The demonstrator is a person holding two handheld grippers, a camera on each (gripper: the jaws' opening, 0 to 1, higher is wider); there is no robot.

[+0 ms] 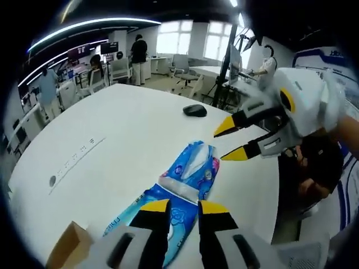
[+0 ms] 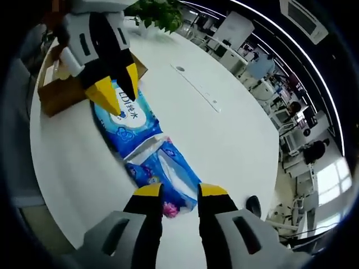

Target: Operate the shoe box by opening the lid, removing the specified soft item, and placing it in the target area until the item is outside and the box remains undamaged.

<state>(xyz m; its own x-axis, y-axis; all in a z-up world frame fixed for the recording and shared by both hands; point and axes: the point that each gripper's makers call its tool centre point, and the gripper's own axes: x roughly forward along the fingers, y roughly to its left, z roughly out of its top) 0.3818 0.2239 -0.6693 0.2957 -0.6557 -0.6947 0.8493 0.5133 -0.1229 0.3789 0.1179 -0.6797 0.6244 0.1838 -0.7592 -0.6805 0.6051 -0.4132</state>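
Packs of blue wet wipes (image 1: 188, 179) lie flat on the white tabletop (image 1: 112, 140), outside the cardboard shoe box (image 2: 61, 92); in the right gripper view they look like two packs joined end to end. We judge the removal done and the placing step in hand.

Left gripper (image 1: 183, 207): jaws slightly apart over the near end of the packs, clamped on nothing we can see. Right gripper (image 2: 175, 190): jaws a little apart at the other end, just above the wrapper; contact cannot be told.

To finish well, we would lift both grippers straight off so the soft wrapper is not dragged, and keep the left one away from the box wall, which sits just beside it.

Box: brown, at the tabletop edge near the left gripper. Its inside is hidden, so we cannot tell what remains in it. No damage visible on the part shown.

A black mouse (image 1: 194, 110) lies well apart, farther along the tabletop.
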